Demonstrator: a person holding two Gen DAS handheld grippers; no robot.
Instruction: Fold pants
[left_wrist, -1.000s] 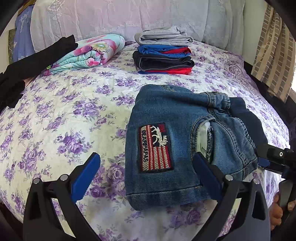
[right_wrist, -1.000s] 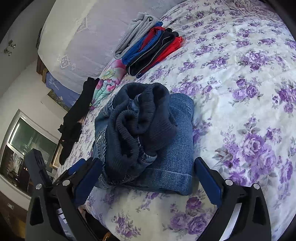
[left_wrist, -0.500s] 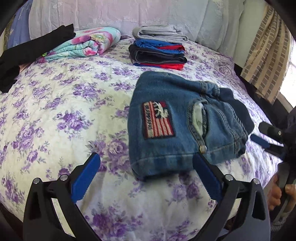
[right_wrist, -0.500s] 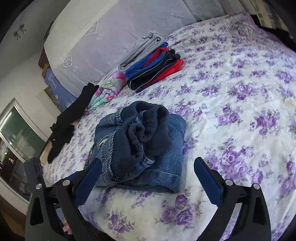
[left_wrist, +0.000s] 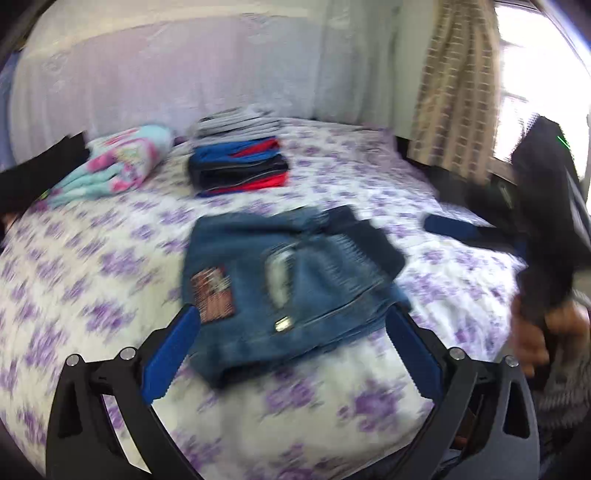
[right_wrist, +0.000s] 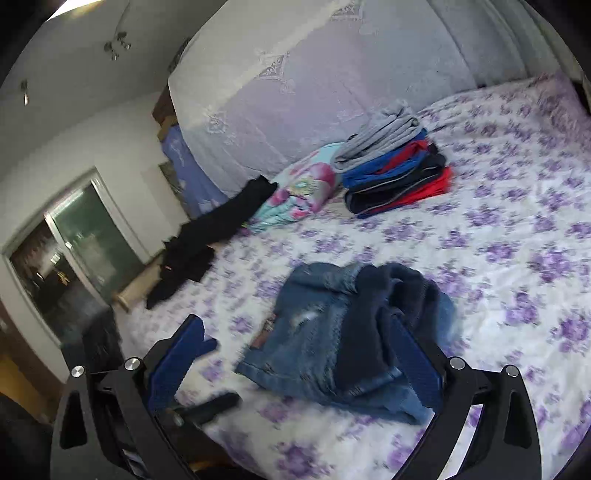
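Folded blue denim pants (left_wrist: 284, 291) with a striped patch lie on the floral bedspread (left_wrist: 92, 280) near the bed's front edge. In the right wrist view the same pants (right_wrist: 347, 339) show a dark navy waistband bunched on top. My left gripper (left_wrist: 291, 354) hangs open just in front of the pants, holding nothing. My right gripper (right_wrist: 295, 362) is also open and empty, its right finger in front of the pants' near edge. The right gripper's body and a hand (left_wrist: 535, 332) appear at the right of the left wrist view.
A stack of folded clothes (left_wrist: 240, 162) in grey, blue, black and red sits at the back of the bed. A rolled floral cloth (left_wrist: 114, 173) and a black garment (right_wrist: 210, 236) lie beside it. Curtains (left_wrist: 454, 85) hang at right.
Both grippers have pulled back and up from the folded pants. The views widened and tilted up. The pants stay in place on the bed.
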